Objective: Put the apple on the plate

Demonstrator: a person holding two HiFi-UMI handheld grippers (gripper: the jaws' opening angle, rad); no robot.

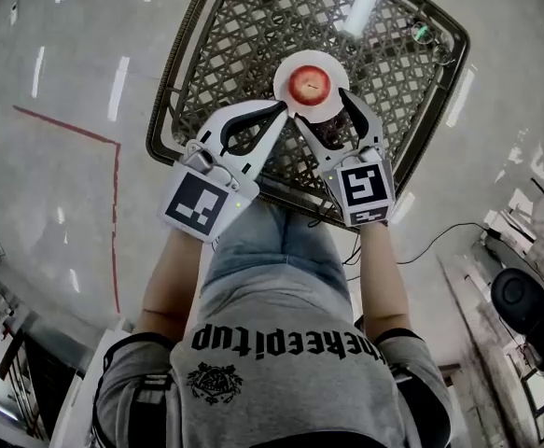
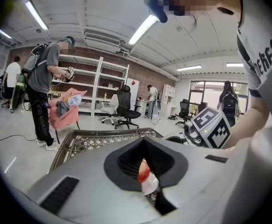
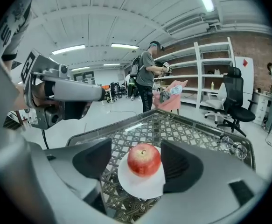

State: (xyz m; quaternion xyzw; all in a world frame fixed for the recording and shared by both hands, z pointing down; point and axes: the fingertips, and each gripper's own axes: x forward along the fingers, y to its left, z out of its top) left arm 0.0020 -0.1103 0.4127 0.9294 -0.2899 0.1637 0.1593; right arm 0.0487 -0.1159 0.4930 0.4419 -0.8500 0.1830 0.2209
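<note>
A red apple (image 1: 309, 84) sits on a small white plate (image 1: 339, 71) near the front of a lattice-topped table (image 1: 216, 54). My right gripper (image 1: 323, 110) stands open, a jaw on either side of the plate's near edge; in the right gripper view the apple (image 3: 144, 159) and plate (image 3: 138, 186) show between its pads, untouched. My left gripper (image 1: 279, 110) is just left of the plate, shut with nothing in it. Through the gap behind its joined tips, the left gripper view shows a sliver of apple (image 2: 143, 171) and plate (image 2: 149, 186).
A pair of glasses (image 3: 231, 146) lies at the table's far right. A red tape line (image 1: 113, 157) marks the floor to the left. Shelves (image 2: 94, 85), office chairs (image 2: 126, 108), a pink chair (image 2: 63, 113) and a standing person (image 2: 42, 92) are across the room.
</note>
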